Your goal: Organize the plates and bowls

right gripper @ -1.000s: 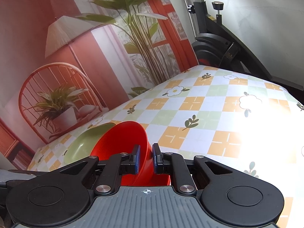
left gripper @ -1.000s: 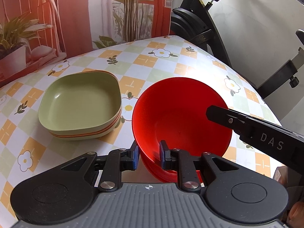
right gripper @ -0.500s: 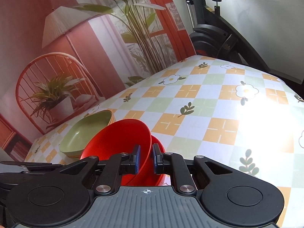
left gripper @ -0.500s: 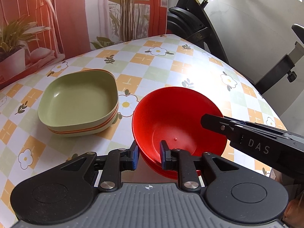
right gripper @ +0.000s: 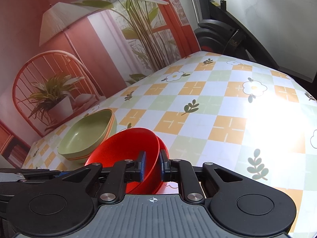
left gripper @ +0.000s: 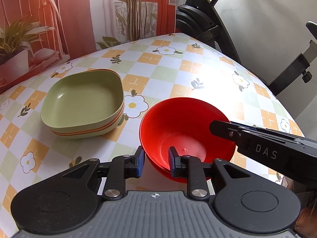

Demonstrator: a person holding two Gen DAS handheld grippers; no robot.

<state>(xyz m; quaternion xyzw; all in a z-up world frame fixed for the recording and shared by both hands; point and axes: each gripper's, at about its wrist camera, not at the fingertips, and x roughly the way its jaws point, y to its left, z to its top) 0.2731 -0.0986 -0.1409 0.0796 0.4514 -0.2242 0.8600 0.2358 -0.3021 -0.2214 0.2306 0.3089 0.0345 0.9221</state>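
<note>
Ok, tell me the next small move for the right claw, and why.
Probably open the right claw and let go. It pinches the rim of the top red bowl, which already lies slightly tilted inside the lower red bowl, beside the green dish stack. Released, it should settle level.

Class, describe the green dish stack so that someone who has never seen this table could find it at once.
Start at the table with the orange-and-green checked floral cloth. On it, left of the red bowls, sits the stack of green square dishes, nearer the plant backdrop. Unlike the round red bowls, it is pale green with rounded corners, shows orange rim lines between layers, and no gripper touches it.
</note>
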